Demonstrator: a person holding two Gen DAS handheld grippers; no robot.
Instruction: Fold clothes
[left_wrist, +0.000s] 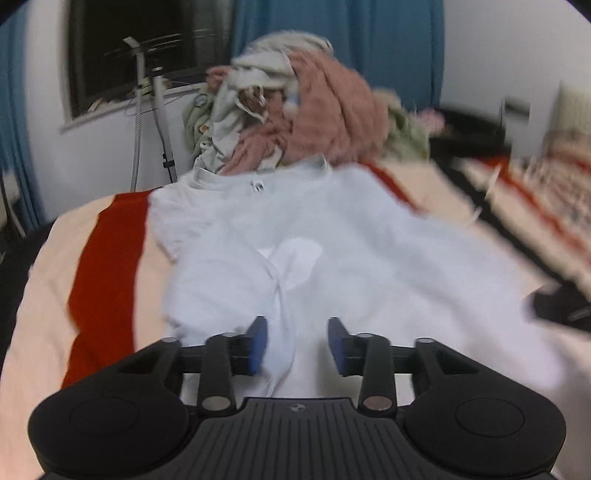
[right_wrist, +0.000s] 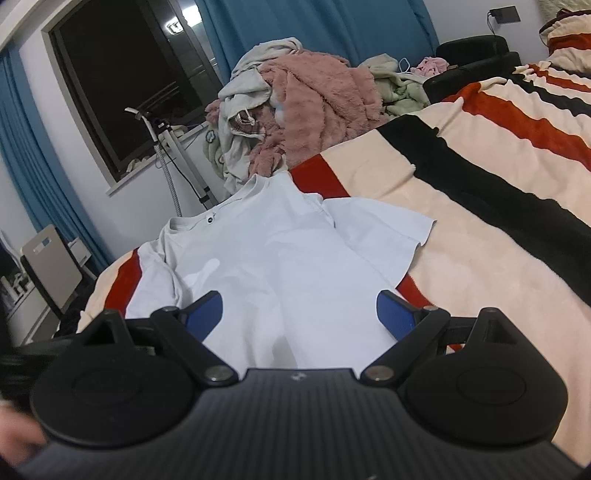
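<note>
A white T-shirt (left_wrist: 332, 251) lies spread on the striped blanket (left_wrist: 107, 251), collar at the far end. In the left wrist view a ridge of its fabric runs between my left gripper's (left_wrist: 297, 345) blue pads, which stand open just above the shirt's near part. The view is blurred. In the right wrist view the same shirt (right_wrist: 273, 266) lies flat with its right sleeve spread out. My right gripper (right_wrist: 299, 314) is wide open over the shirt's near hem and holds nothing.
A pile of unfolded clothes (right_wrist: 306, 103), pink and beige, sits at the far end of the bed behind the shirt. A garment steamer stand (right_wrist: 166, 147) is by the window at left. The striped blanket (right_wrist: 498, 221) stretches to the right.
</note>
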